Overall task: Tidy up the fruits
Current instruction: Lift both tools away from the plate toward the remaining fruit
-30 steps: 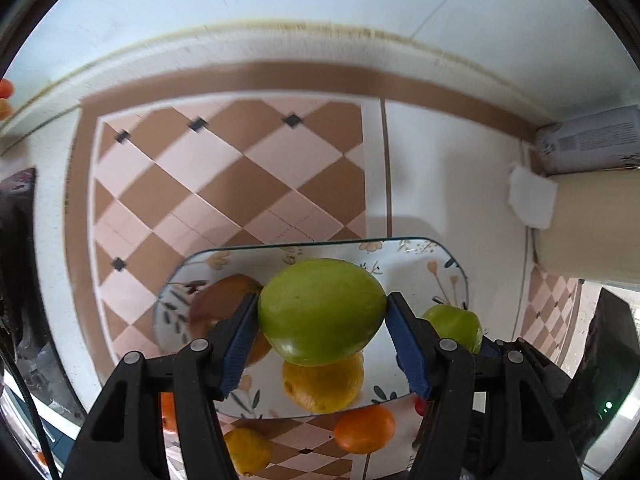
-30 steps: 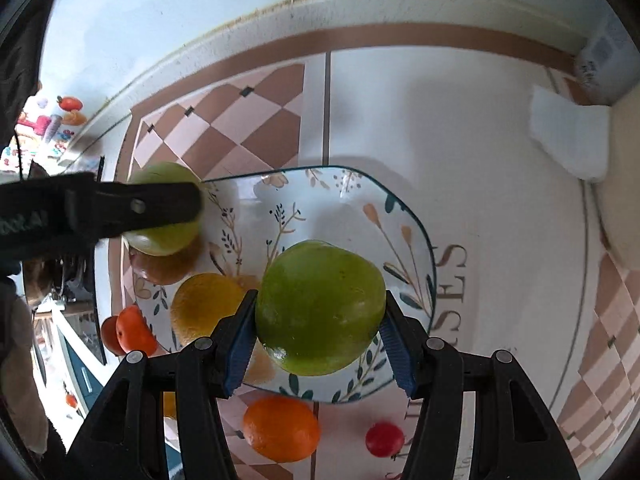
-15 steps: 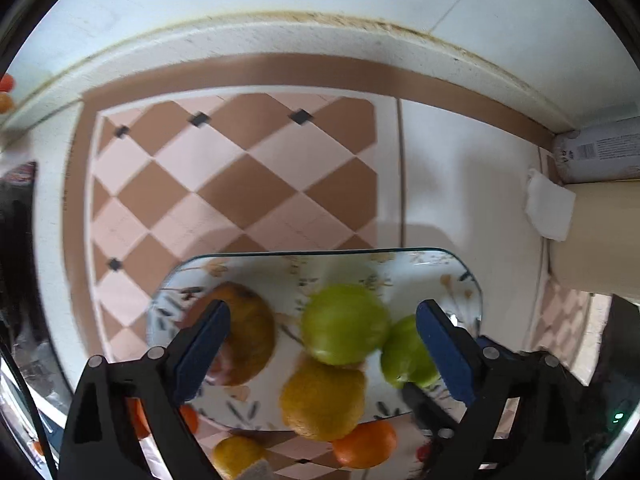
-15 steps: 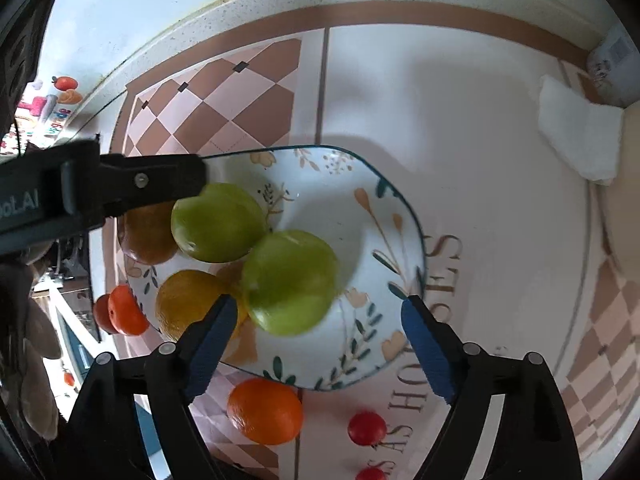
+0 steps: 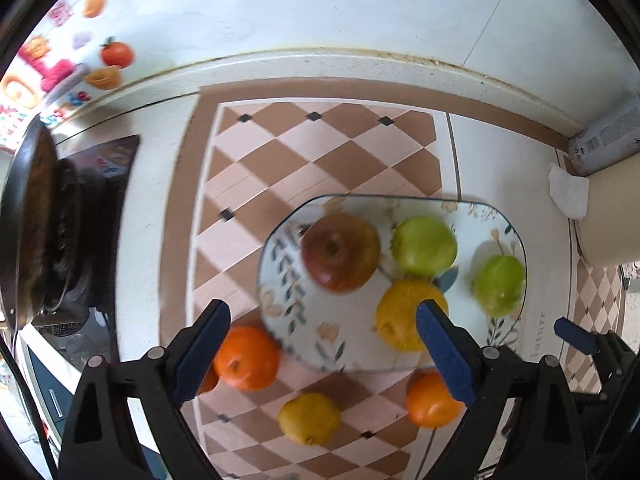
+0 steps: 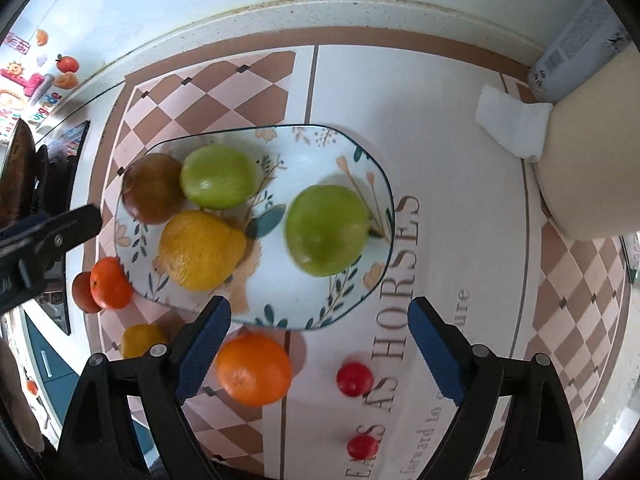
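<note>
Plate [image 6: 362,152]: floral dish on the patterned mat; it carries a red-brown apple [image 6: 152,194], a green apple [image 6: 218,176] touching it, a large yellow citrus [image 6: 200,250] in front of both, and a second green apple [image 6: 326,234] apart at the plate's right side
Loose fruit: an orange [image 6: 254,368] just off the plate's near rim; a smaller orange [image 6: 110,282] at its left edge; a small yellow citrus [image 6: 140,340] near that; two small red fruits [image 6: 354,378] on the mat's lettering
Left gripper [image 5: 322,354]: spread wide, nothing between the pads; it hangs over the plate's near-left edge
Right gripper [image 6: 320,350]: jaws opening, nothing between them; it points down over the plate's near rim
Step in hand: by my reading both tongs are free after a placement, with collection about half done
Next move: probably the nearest orange; it calls for centring the pads either side of it, descending, and closing gently, since round fruit may roll away
</note>
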A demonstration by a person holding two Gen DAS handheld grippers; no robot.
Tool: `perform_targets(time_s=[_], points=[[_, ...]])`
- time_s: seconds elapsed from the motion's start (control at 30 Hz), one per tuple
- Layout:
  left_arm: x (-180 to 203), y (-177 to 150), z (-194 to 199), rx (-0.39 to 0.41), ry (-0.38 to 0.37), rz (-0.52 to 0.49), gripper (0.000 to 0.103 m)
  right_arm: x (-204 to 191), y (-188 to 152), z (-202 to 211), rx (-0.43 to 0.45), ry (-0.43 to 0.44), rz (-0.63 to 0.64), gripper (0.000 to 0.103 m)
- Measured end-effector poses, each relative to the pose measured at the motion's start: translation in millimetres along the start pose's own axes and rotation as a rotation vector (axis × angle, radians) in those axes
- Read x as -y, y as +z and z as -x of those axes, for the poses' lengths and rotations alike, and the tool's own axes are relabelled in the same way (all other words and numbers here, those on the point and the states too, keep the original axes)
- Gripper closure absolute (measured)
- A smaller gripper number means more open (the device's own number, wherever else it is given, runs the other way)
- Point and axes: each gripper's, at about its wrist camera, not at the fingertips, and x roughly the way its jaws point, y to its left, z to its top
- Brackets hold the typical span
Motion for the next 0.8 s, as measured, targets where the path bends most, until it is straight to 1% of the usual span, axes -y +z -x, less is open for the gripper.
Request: perform_targets(time_s=[0.07,0.2,0.4,0.6,0.8], points=[[-5.1,-13.2,9.9,0.031,0.018,-0.001,0.008,-3.6,-9.5,11.4,0.019,-0.001,-0.005,0.011],[-10.1,-35.5,28.5,0.076,0.025,-0.004,0.008,-12.7,-28.7,33.1,0.061,-0.003,-0.005,0.011],[-15.0,-68.3,55.9,0.116,0.000,-0.009,0.008,-21.2,-54.6,64.4,0.117,0.005,-0.011,0.011],[-18.7,-93.2,80.1,0.155,-0.019,-0.004,0.008,-27.0,-80.6,91.2,0.155,-0.008,-0.015,0.011],[-20.1,-112.4,106.5,0.202,-0.028,-0.008,0.008,-29.6,-104.1,118.3,0.200,-0.002,-0.021,0.011]])
